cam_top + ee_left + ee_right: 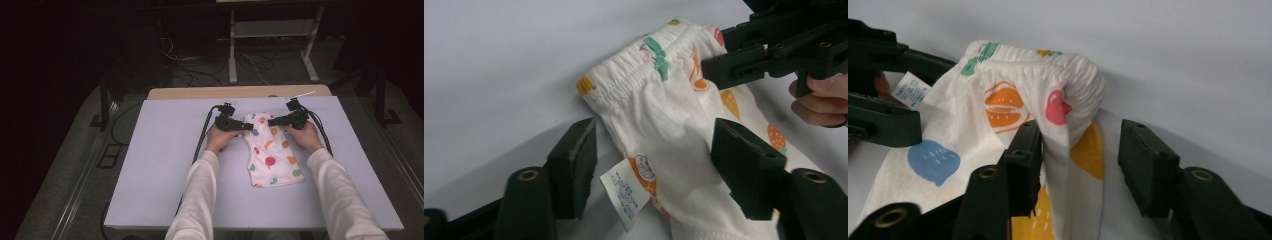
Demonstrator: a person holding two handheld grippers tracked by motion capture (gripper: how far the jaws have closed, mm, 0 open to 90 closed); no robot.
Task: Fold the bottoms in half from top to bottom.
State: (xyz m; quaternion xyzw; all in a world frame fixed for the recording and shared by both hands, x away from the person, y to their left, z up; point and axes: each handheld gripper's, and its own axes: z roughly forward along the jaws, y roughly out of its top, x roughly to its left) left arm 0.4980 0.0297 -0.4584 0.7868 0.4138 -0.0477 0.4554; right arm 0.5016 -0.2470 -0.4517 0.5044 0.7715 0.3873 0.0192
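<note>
Both grippers, left [248, 126] and right [271, 121], straddle the far waistband of the white fruit-print cotton shorts [272, 155], fingers [574, 165] half-open, nothing pinched. Seat both elastic corners deep before clamping.

My grippers, left [239, 125] and right [276, 120], are black. The garment [272, 155] between them is white, dotted with orange, red, blue, green and yellow fruit shapes; its label [625, 192] is white with blue print. The table [160, 150] is pale lilac-grey, my sleeves [200, 200] white.

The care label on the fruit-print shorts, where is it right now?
Left gripper view: the care label hangs off the shorts' edge, low between the left gripper's jaws.
</note>
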